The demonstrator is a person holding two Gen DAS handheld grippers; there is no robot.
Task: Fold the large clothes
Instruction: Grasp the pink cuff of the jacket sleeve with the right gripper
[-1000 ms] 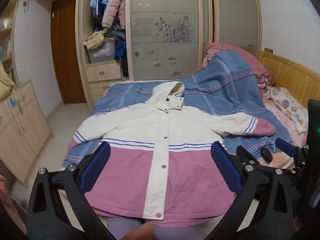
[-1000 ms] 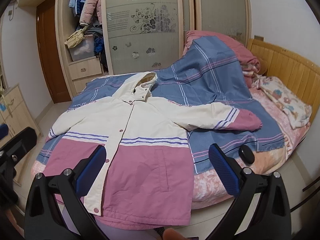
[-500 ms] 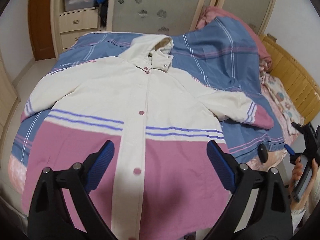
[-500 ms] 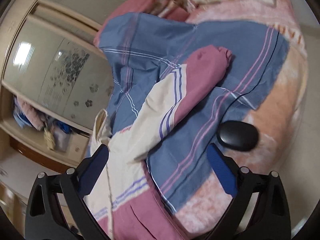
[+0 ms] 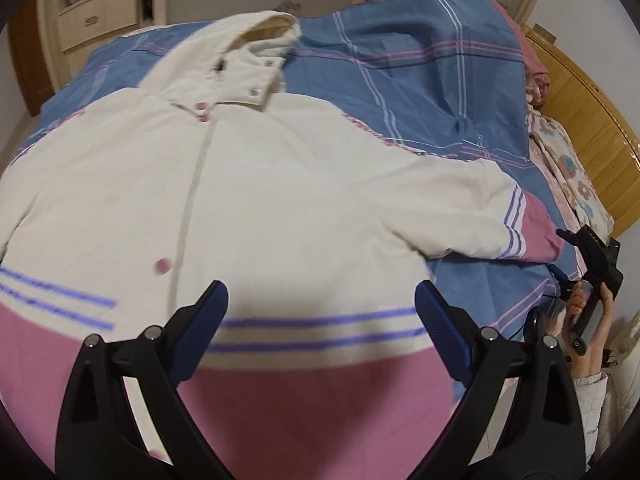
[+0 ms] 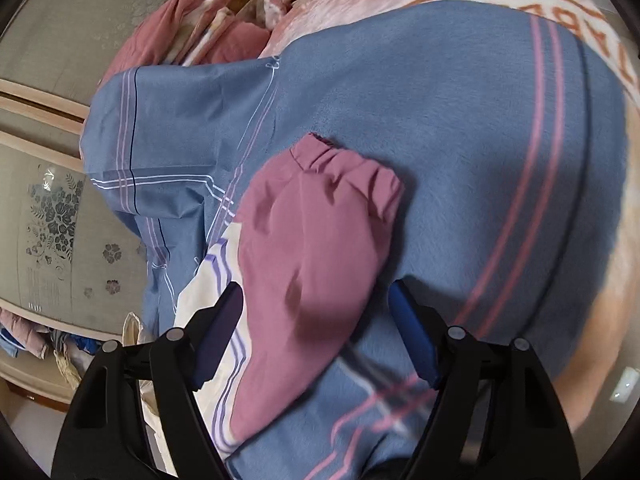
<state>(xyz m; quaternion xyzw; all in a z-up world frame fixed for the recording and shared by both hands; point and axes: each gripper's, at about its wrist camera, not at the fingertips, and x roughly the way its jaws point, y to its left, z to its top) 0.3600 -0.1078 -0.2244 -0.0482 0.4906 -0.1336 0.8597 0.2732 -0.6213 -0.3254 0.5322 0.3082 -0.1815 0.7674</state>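
Blue striped quilt is covering the bed, cream-and-pink jacket lying flat across it. Left gripper is hovering wide open over the chest — right gripper is closing around the pink cuff, pads not touching yet.

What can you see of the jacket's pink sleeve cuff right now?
The pink sleeve cuff is soft, padded-looking fabric with a gathered elastic edge, wrinkled, lying flat on the blue striped bedcover. Purple stripes separate it from the cream sleeve. It lies between the closing jaws of the right gripper, which do not yet press it. The left gripper is open over the jacket's body.
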